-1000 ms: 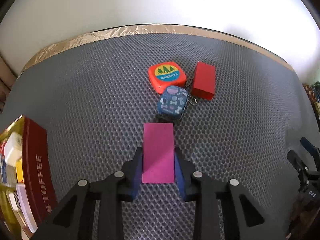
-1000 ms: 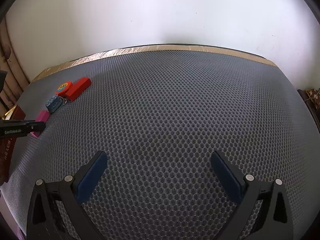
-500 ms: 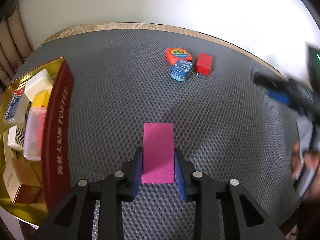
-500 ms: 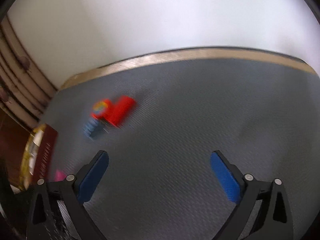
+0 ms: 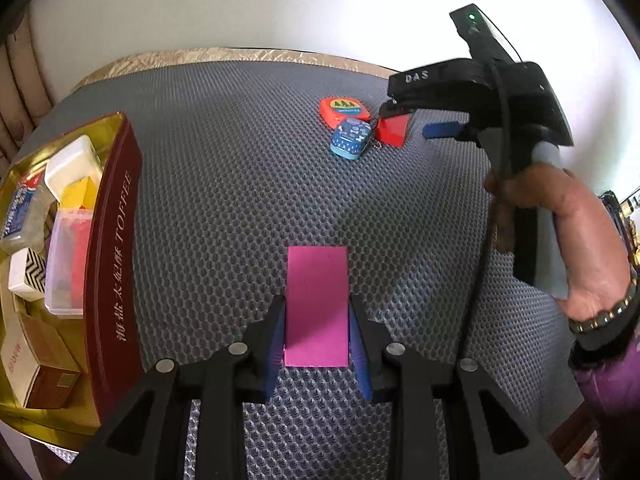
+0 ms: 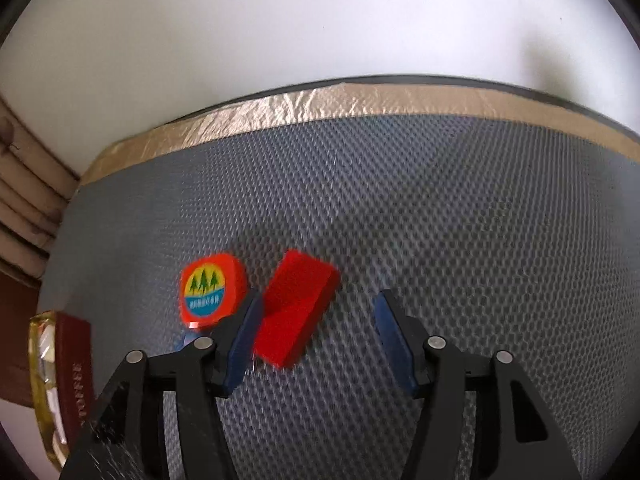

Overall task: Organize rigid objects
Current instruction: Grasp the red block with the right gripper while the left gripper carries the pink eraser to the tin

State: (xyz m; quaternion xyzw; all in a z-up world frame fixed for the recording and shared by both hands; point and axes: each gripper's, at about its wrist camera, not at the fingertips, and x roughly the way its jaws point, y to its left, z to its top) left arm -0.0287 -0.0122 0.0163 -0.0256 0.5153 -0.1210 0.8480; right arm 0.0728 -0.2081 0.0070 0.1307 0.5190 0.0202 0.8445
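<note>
1. The left gripper point(image 5: 316, 344) was clamped on a pink block point(image 5: 316, 306), held above the grey mat point(image 5: 224, 200). That was the nearest thing, just to the right of the toffee tin point(image 5: 110, 264) – not in it yet.
2. The toffee tin sat at the left edge of the mat. It already had small things in it: a white box, a yellow piece, a clear case with red inside, a zigzag box and a brown box. So a good part of the tidying looked done.
3. Farther from the tin, three things were left on the mat in a little bunch: a blue patterned case point(image 5: 350, 143), an orange tape measure point(image 5: 344, 109) and a red block point(image 6: 296, 306).
4. The right gripper point(image 6: 316, 344) was down at the red block, farthest from the tin. Its jaws were closing, with the block between them. The left pad was at the block's side, and the right pad was not touching it – so no hold yet.
5. I think four things were left to go in the tin: the pink block, the red block, the blue case and the tape measure.
</note>
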